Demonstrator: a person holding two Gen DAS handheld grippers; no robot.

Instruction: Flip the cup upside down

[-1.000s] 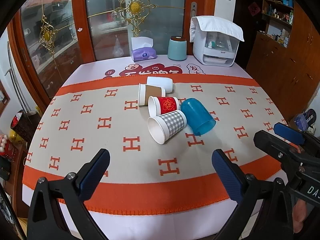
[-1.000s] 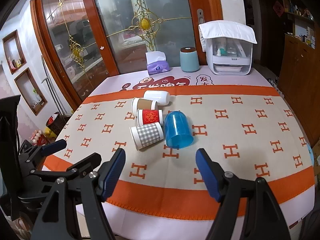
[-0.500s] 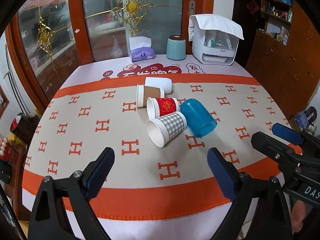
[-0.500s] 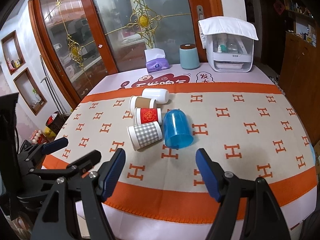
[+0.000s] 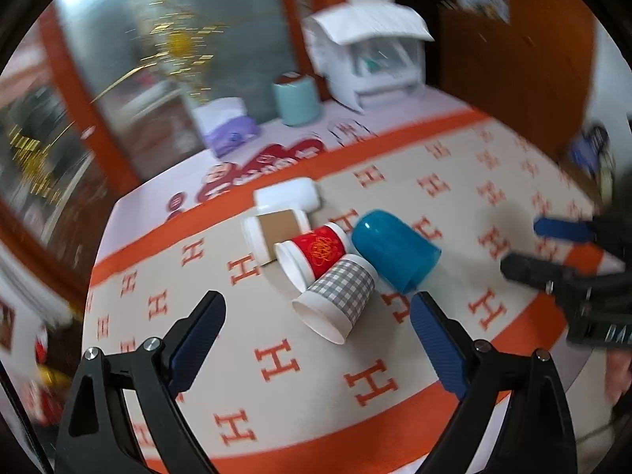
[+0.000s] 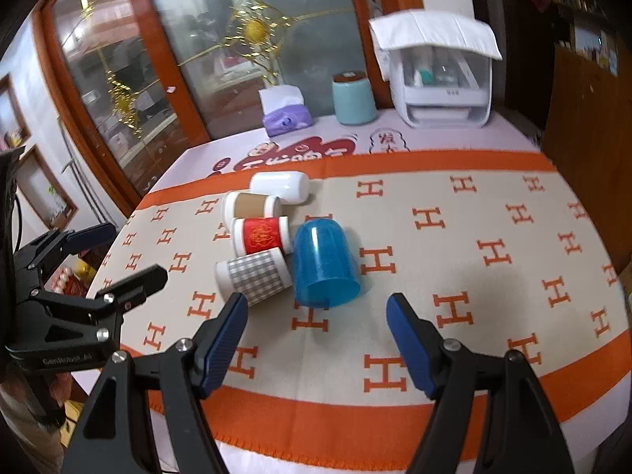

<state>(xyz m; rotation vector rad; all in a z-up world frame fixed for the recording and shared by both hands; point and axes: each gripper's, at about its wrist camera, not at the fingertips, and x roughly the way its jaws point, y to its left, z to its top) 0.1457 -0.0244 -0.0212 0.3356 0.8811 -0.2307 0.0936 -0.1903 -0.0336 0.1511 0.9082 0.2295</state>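
Several cups lie on their sides in a cluster mid-table: a grey checked paper cup (image 5: 339, 294) (image 6: 252, 275), a red paper cup (image 5: 316, 251) (image 6: 262, 235), a brown-sleeved cup (image 5: 274, 233) (image 6: 251, 205), a white cup (image 5: 286, 194) (image 6: 281, 185) and a blue plastic cup (image 5: 395, 249) (image 6: 324, 264). My left gripper (image 5: 316, 339) is open and empty, just short of the checked cup. My right gripper (image 6: 316, 335) is open and empty, just short of the blue cup's mouth. Each gripper shows in the other's view, the right (image 5: 561, 252) and the left (image 6: 98, 260).
The table wears an orange-bordered cloth (image 6: 474, 245) with H marks. At the back stand a purple tissue box (image 6: 286, 118), a teal canister (image 6: 353, 98) and a white appliance (image 6: 442, 79). Glass doors stand behind, wooden cabinets to the right.
Both grippers have moved forward toward the cups and tilted. The left view is blurred by motion. The cups have not moved.
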